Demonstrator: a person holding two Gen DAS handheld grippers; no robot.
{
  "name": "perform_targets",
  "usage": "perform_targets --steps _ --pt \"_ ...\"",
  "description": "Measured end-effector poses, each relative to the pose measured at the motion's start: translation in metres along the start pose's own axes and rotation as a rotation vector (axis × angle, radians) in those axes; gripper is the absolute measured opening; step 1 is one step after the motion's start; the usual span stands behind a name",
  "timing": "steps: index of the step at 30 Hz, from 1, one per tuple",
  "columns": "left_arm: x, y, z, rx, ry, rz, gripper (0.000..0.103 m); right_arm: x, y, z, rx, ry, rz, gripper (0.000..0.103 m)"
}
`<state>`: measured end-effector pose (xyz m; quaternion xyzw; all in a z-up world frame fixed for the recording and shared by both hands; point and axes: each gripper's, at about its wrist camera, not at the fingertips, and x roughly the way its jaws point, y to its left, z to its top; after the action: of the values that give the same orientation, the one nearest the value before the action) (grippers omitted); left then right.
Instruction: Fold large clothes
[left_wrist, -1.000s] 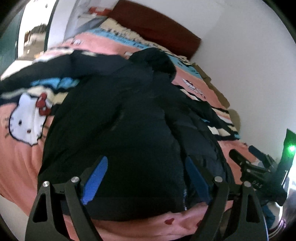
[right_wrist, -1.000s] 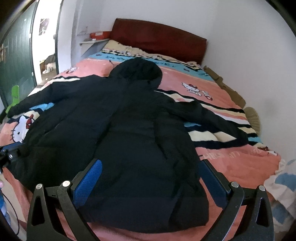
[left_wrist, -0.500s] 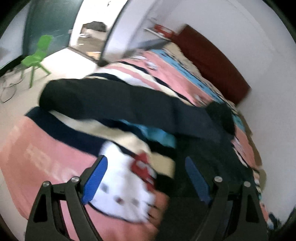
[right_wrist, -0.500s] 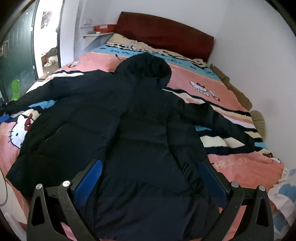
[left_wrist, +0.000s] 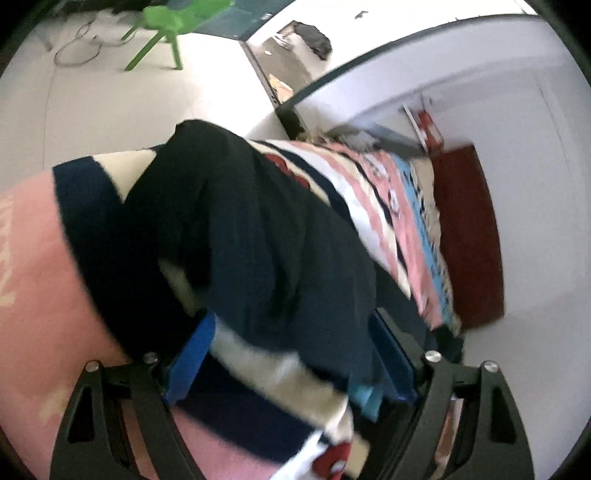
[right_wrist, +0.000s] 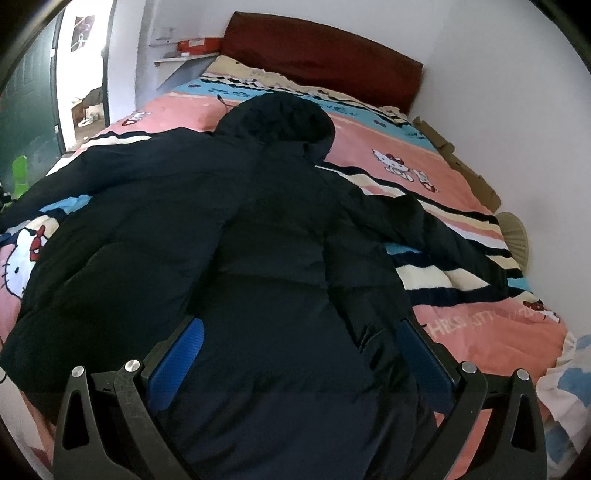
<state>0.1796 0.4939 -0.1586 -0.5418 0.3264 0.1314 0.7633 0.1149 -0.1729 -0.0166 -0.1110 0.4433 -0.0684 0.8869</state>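
A large black hooded puffer jacket (right_wrist: 258, 258) lies spread flat on the bed, hood toward the headboard, both sleeves stretched out sideways. My right gripper (right_wrist: 299, 354) is open, low over the jacket's lower body, holding nothing. The jacket's left sleeve (left_wrist: 258, 236) lies along the bed's left edge in the left wrist view. My left gripper (left_wrist: 291, 354) is open, its blue pads either side of that sleeve near its upper part, jaws apart and not closed on it. The sleeve's cuff (left_wrist: 192, 147) hangs at the bed's edge.
The bed has a pink Hello Kitty blanket (right_wrist: 406, 147) and a dark red headboard (right_wrist: 325, 62). A white wall runs along its right side. A green plastic chair (left_wrist: 170, 22) stands on the floor to the left, near an open doorway (right_wrist: 88, 74). A shelf holds a red box (right_wrist: 195, 46).
My left gripper has swung left from the jacket's hem to the left sleeve and tilted over it. My right gripper has moved forward and lower over the jacket body.
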Motion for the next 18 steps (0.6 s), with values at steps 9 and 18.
perform_targets --steps 9,18 --pt "0.024 0.012 0.023 -0.107 0.003 0.014 0.014 0.007 -0.015 -0.004 0.038 0.009 -0.007 0.102" --pt "-0.009 -0.041 0.012 0.035 -0.054 -0.01 0.009 0.004 -0.037 -0.002 0.072 -0.026 0.013 0.102"
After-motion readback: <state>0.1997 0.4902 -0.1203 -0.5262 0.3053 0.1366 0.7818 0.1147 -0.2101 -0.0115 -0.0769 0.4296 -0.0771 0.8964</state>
